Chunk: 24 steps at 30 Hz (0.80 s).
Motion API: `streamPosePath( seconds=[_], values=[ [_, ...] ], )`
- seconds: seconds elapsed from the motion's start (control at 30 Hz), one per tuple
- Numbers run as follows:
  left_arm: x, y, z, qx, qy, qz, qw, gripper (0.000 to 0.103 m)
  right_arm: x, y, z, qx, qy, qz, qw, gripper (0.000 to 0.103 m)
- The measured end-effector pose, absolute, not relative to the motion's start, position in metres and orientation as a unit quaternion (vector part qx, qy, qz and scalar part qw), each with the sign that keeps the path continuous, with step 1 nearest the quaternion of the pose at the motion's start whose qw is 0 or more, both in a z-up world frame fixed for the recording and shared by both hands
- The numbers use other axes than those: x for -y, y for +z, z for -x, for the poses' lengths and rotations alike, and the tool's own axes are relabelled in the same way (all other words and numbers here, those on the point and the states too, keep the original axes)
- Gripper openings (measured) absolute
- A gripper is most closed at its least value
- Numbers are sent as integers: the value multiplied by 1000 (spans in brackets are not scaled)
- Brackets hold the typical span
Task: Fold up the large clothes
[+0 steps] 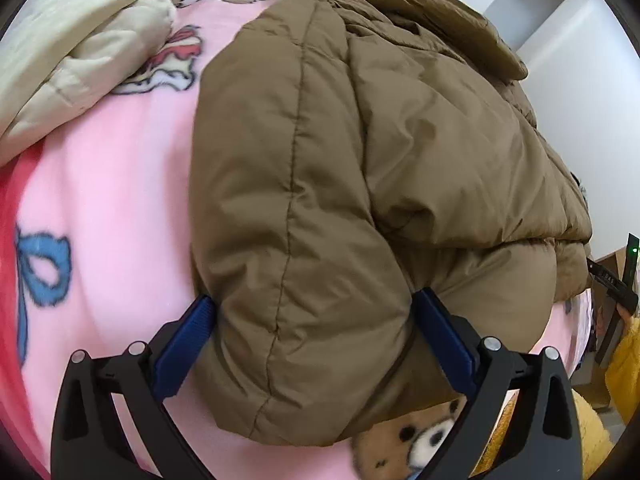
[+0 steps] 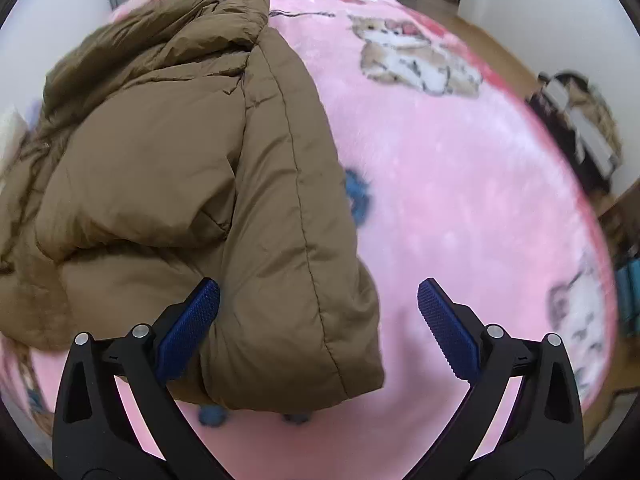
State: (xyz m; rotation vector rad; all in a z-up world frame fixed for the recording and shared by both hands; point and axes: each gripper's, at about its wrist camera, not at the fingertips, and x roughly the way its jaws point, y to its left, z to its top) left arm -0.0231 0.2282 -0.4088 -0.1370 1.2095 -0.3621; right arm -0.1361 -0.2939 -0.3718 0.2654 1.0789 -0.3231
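— Where was the coat when you looked in?

— The brown puffer jacket (image 1: 360, 160) lay on the bed, on the pink cartoon blanket (image 1: 112, 208), bunched up with its sides already turned in over the middle. I took it to be part-way folded, though not yet a neat packet.

— And the person's two tools?

— The left gripper (image 1: 312, 320) was spread wide with a fat padded edge of the jacket filling the gap. Both blue pads (image 1: 188, 340) seemed to touch the fabric, but I couldn't tell whether it was actually squeezing or only straddling it. I'd guess it sat there because that thick edge is the natural handle for the next turn of the fold.

— The right one?

— The right gripper (image 2: 318, 316) was plainly open and held nothing. One of its fingers lay against the jacket's lower corner; the other hung over bare blanket. It looked lined up on that corner so both ends could be lifted together, which a bulky coat probably needs.

— Anything else on the bed?

— A cream garment (image 1: 80, 40) heaped at the far side, well apart from the jacket.
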Motion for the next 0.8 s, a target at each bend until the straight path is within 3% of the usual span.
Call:
streamPosePath(
  seconds=[0.1, 0.17, 0.23, 0.4, 0.43, 0.5, 0.57, 0.7, 0.8],
  values=[
    [-221, -410, 21, -567, -171, 67, 803, 96, 289, -375, 136, -495, -137, -154, 844, 89],
    [-216, -413, 18, -574, -174, 80, 796, 89, 284, -377, 134, -491, -131, -165, 846, 73],
    [-213, -413, 16, -579, -173, 84, 792, 80, 278, -377, 132, -490, -142, -167, 844, 72],
    [-198, -413, 14, -585, -163, 74, 791, 72, 286, -380, 136, -494, -139, -195, 836, 67],
    [-194, -411, 12, -587, -159, 71, 791, 72, 284, -380, 137, -495, -138, -190, 836, 67],
    [-191, -405, 11, -584, -151, 64, 795, 76, 283, -380, 139, -502, -139, -165, 837, 84],
    [-187, -403, 15, -582, -136, 58, 800, 88, 288, -381, 142, -507, -134, -177, 833, 83],
    [-184, -405, 24, -571, -135, 65, 807, 90, 286, -378, 144, -509, -122, -173, 834, 81],
    [-178, -413, 17, -581, -130, 70, 800, 90, 280, -381, 138, -515, -116, -160, 834, 69]
  ],
)
